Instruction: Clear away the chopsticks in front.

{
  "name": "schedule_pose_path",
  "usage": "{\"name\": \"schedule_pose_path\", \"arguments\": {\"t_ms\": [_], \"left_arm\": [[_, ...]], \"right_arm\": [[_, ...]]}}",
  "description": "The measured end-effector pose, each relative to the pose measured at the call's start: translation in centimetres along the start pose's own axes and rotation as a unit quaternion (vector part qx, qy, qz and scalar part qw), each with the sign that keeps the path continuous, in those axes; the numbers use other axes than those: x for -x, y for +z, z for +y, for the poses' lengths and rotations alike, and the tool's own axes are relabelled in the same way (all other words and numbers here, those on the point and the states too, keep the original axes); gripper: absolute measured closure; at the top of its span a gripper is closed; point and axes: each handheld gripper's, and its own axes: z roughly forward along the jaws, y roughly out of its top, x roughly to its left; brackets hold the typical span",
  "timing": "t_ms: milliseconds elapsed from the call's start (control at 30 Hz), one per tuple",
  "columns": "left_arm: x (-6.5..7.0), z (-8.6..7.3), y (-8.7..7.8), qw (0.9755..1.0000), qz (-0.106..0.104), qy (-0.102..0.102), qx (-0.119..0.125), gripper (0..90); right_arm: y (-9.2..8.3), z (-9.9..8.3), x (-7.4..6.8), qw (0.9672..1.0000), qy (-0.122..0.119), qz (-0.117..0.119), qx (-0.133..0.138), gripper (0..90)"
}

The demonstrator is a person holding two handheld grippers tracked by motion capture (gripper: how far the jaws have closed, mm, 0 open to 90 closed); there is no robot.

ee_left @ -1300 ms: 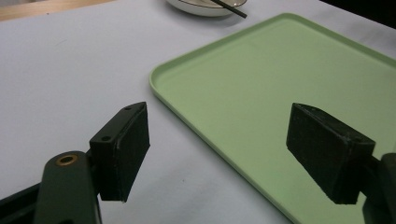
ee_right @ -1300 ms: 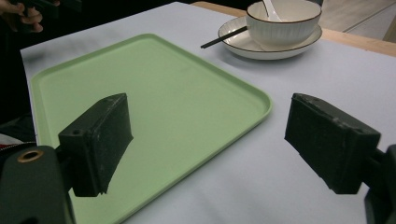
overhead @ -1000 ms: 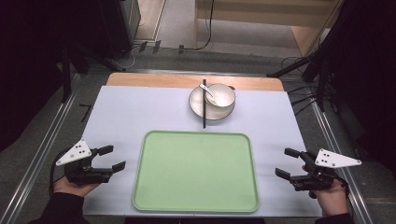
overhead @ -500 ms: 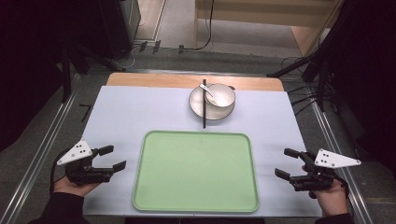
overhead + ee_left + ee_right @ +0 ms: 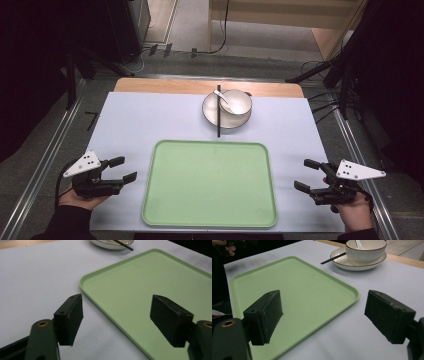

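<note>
White counter [image 5: 135, 125] fills mid-frame, with a green tray [image 5: 210, 185] at lower centre. Left tongs [image 5: 121, 169] have just been closing slightly, right tongs [image 5: 310, 175] gape; both are empty. Tray looks stiff, light, slick: grip its rims.

Plate [image 5: 110, 243] cut off by the top edge in the left gripper view; bowl [image 5: 365, 250] rim clipped at top in the right gripper view. Spoon [image 5: 222, 98] bowl end too small to make out from high view.

The left gripper [image 5: 119, 170] sits low in the person's left hand [image 5: 80, 197], and its jaws have just closed a little, with nothing between them. The right gripper [image 5: 306, 175] rests in the right hand [image 5: 352, 210], jaws wide apart and bare.
</note>
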Motion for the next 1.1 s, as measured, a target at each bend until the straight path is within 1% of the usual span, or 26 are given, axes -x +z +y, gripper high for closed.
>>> {"name": "schedule_pose_path", "arguments": {"t_ms": [67, 200, 333, 433, 567, 600, 700, 767, 900, 933, 1000, 1067, 1100], "left_arm": [[0.0, 0.0, 0.2, 1.0, -0.006, -0.002, -0.001, 28.2], [0.2, 0.2, 0.6, 1.0, -0.006, 0.004, -0.006, 27.6], [0.3, 0.6, 1.0, 0.9999, -0.009, 0.002, -0.013, 27.0], [0.4, 1.0, 1.5, 0.9995, -0.007, -0.006, -0.032, 26.5], [0.5, 1.7, 2.5, 0.9984, -0.002, 0.001, -0.057, 26.8], [0.6, 1.9, 2.9, 0.9984, -0.002, -0.001, -0.056, 26.8], [0.8, 2.5, 4.2, 0.9978, -0.013, -0.013, -0.064, 27.0], [1.0, 2.9, 5.0, 0.9977, -0.014, -0.011, -0.065, 26.8], [1.1, 3.8, 6.1, 0.9969, -0.012, -0.018, -0.076, 27.3], [1.1, 4.0, 6.3, 0.9967, -0.012, -0.024, -0.077, 27.6], [1.0, 4.5, 6.8, 0.9957, -0.014, -0.035, -0.084, 28.3], [1.1, 5.1, 7.2, 0.9939, -0.013, -0.049, -0.098, 28.7], [1.2, 5.3, 7.5, 0.9932, -0.019, -0.052, -0.102, 28.7]], "right_arm": [[0.0, 0.0, 0.0, 1.0, 0.0, 0.0, -0.002, 15.1], [0.1, 0.0, 0.0, 1.0, 0.001, 0.001, -0.004, 15.0], [0.1, 0.0, 0.0, 1.0, 0.0, 0.001, -0.005, 15.0], [0.1, -0.1, 0.0, 1.0, 0.001, 0.0, -0.008, 15.0], [0.2, -0.1, 0.1, 0.9999, 0.003, -0.003, -0.013, 15.2], [0.2, -0.1, 0.1, 0.9999, 0.004, -0.003, -0.012, 15.2], [0.2, -0.1, 0.1, 0.9999, 0.004, -0.002, -0.013, 15.2], [0.2, -0.1, 0.1, 0.9999, 0.004, -0.002, -0.013, 15.2], [0.1, -0.2, 0.1, 0.9999, 0.004, -0.003, -0.012, 15.2], [0.1, -0.2, 0.1, 0.9999, 0.005, -0.003, -0.013, 15.2], [0.1, -0.2, 0.1, 0.9999, 0.006, -0.004, -0.013, 15.2], [0.1, -0.2, 0.1, 0.9999, 0.006, -0.005, -0.013, 15.2], [0.1, -0.2, 0.1, 0.9999, 0.006, -0.005, -0.013, 15.2]]}}
